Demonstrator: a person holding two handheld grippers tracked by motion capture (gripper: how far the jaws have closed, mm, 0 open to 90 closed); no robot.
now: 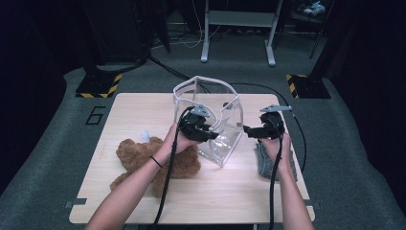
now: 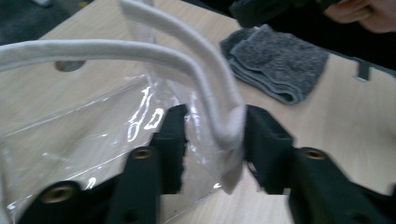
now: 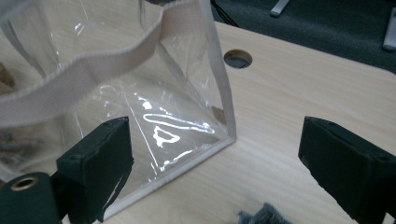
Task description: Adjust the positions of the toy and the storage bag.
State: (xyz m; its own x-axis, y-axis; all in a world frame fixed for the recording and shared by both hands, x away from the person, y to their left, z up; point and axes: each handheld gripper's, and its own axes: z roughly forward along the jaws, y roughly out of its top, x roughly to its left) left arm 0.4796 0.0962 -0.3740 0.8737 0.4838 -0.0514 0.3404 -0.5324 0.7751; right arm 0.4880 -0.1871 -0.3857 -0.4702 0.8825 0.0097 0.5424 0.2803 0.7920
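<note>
One clear plastic tote bag with off-white fabric trim and strap handles (image 1: 210,112) stands upright at the centre of the high view, on the light wooden counter (image 1: 143,108). One brown plush teddy bear (image 1: 139,160) lies at the lower left of that view, partly under the person's left forearm, and one folded grey towel (image 1: 265,163) lies at the lower right, under the right hand. There are two grippers. The left gripper (image 1: 198,125) sits against the near left side of the bag; in the left gripper view, its black jaws stand partly apart with the bag's trim and clear wall (image 2: 224,130) between them. The right-hand pad (image 2: 264,140) appears to touch the trim, while the left-hand pad stands clear of it, so the jaws do not clamp the bag. The right gripper (image 1: 253,130) hovers just right of the bag, near its right wall but apart from it; in the right gripper view its jaws are spread wide, with the bag's lower corner (image 3: 224,137) lying ahead between them, nearer the left jaw, and nothing held.
</note>
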